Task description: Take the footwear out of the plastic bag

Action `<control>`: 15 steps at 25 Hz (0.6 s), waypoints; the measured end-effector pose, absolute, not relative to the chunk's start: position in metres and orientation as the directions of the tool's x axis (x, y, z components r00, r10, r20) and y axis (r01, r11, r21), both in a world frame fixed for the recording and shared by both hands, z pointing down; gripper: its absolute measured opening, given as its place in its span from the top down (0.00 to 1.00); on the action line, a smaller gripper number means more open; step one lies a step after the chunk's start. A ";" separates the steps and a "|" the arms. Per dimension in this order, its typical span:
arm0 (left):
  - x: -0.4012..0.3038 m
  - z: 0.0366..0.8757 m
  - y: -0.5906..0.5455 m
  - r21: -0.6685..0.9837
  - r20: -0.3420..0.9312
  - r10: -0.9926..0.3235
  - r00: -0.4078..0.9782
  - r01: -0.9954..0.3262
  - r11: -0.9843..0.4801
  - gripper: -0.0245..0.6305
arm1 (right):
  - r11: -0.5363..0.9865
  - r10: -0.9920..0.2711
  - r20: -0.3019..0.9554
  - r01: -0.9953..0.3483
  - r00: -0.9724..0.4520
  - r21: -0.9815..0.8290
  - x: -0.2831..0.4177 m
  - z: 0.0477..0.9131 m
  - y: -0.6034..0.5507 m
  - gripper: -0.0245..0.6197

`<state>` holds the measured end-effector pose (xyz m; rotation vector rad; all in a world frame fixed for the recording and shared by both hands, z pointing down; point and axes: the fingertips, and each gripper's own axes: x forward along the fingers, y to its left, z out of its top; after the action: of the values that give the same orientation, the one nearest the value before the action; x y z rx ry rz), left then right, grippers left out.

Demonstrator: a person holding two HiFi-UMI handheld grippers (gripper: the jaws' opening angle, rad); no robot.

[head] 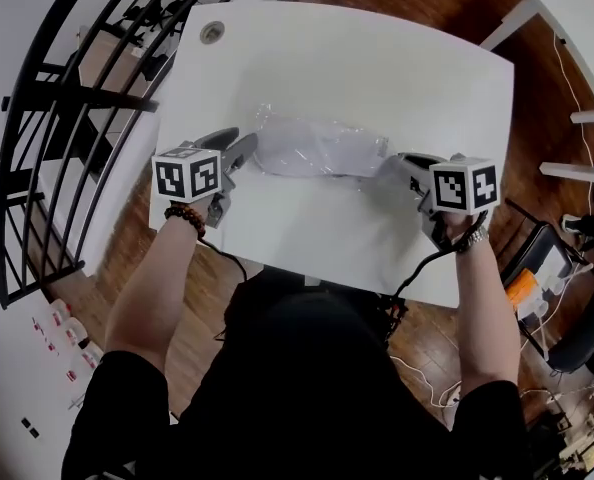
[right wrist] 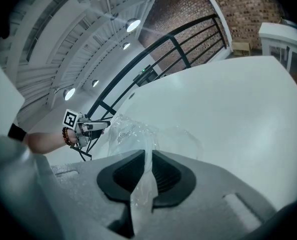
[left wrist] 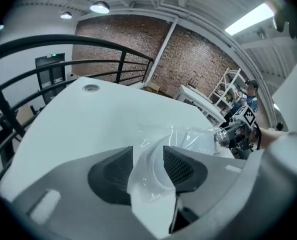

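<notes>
A clear plastic bag point(head: 317, 150) lies across the middle of the white table point(head: 377, 58), with pale white footwear point(head: 332, 154) showing dimly inside it. My left gripper point(head: 239, 153) is at the bag's left end. In the left gripper view its jaws point(left wrist: 148, 166) stand apart, with the bag's white, plastic-covered end point(left wrist: 151, 184) lying between the pads. My right gripper point(head: 402, 168) is at the bag's right end. In the right gripper view point(right wrist: 147, 171) it is shut on a thin strip of the bag's plastic point(right wrist: 138, 134).
A black metal railing point(head: 67, 118) runs along the table's left side. A round cable grommet point(head: 212, 32) sits in the table's far left corner. A black chair point(head: 577, 318) and another white table point(head: 577, 8) stand to the right, over wooden floor.
</notes>
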<state>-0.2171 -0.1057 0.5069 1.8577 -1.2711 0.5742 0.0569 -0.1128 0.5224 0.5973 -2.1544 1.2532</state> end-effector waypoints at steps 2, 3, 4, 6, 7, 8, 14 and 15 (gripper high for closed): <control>-0.220 0.514 -0.107 0.414 0.724 -0.532 0.439 -0.894 -0.174 0.64 | 0.461 -0.102 0.665 -0.628 -0.740 -0.627 0.059 0.524 -0.113 0.90; -0.220 0.517 -0.108 0.447 0.718 -0.517 0.467 -0.878 -0.172 0.64 | 0.467 -0.109 0.664 -0.627 -0.740 -0.623 0.059 0.523 -0.114 0.90; -0.219 0.519 -0.107 0.488 0.706 -0.502 0.500 -0.857 -0.168 0.64 | 0.478 -0.120 0.662 -0.627 -0.740 -0.615 0.059 0.521 -0.116 0.90; -0.217 0.521 -0.107 0.565 0.675 -0.474 0.566 -0.809 -0.161 0.63 | 0.502 -0.140 0.656 -0.625 -0.741 -0.598 0.057 0.516 -0.121 0.90; -0.216 0.521 -0.108 0.588 0.663 -0.462 0.589 -0.792 -0.164 0.63 | 0.507 -0.143 0.655 -0.623 -0.742 -0.595 0.056 0.514 -0.121 0.90; -0.216 0.522 -0.109 0.604 0.656 -0.449 0.607 -0.779 -0.170 0.63 | 0.510 -0.144 0.655 -0.623 -0.742 -0.593 0.056 0.514 -0.122 0.90; -0.212 0.525 -0.115 0.691 0.596 -0.406 0.693 -0.700 -0.180 0.64 | 0.524 -0.153 0.654 -0.622 -0.741 -0.582 0.056 0.514 -0.121 0.90; -0.211 0.525 -0.116 0.708 0.583 -0.398 0.708 -0.684 -0.179 0.66 | 0.526 -0.154 0.651 -0.620 -0.743 -0.582 0.056 0.513 -0.120 0.90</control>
<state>-0.2106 -0.1160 0.5250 1.8036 -0.8538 0.3200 0.0558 -0.1203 0.5134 0.6274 -2.2338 1.1505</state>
